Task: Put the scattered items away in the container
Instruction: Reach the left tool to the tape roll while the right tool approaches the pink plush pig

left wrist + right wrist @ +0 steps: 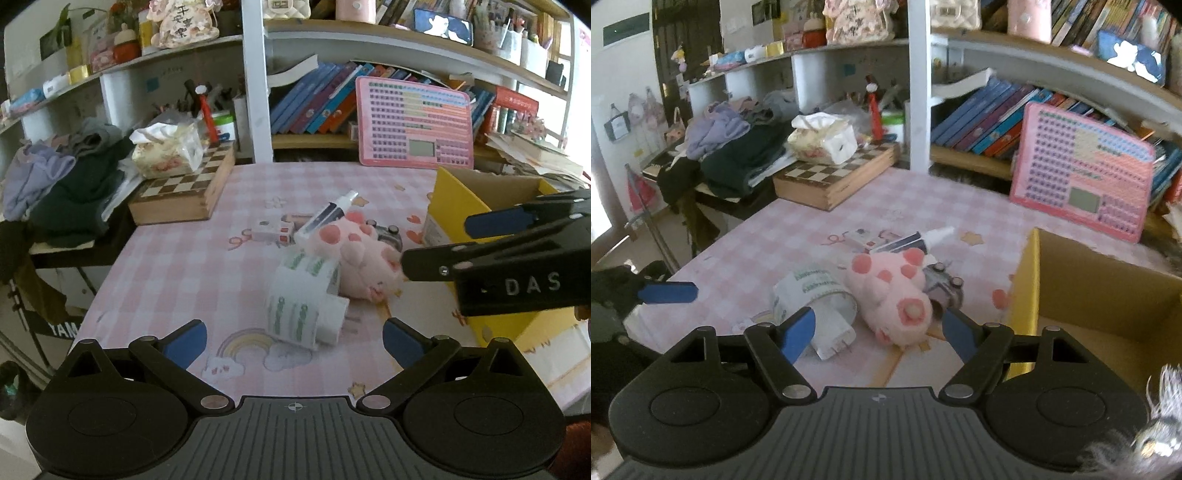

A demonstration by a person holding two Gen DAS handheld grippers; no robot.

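Right hand-held gripper (pixel 877 334) is hovering released, jaws spread wide and straddling the pink stuffed plush toy with darker pink paw pads (pixel 894 291), not yet touching it. The plush is lying on its side mid-table on the pink checked tablecloth (pixel 923 199), just beside the yellow cardboard box (pixel 1027 295).

Handling guess: light, soft and squashy, not fragile, fuzzy enough not to slip. Best pinch looks like across the fat body, closing until it compresses.

Long axis is running from the far paws toward the near-right, with the round end facing the right gripper.

A white paper roll with green print (pixel 303 299) is touching its left side; a white-capped dark tube (pixel 328 214) and a small metal gadget (pixel 942 288) are sitting behind it.

Left gripper (pixel 293 339) is hanging back near the roll, also spread open and empty.
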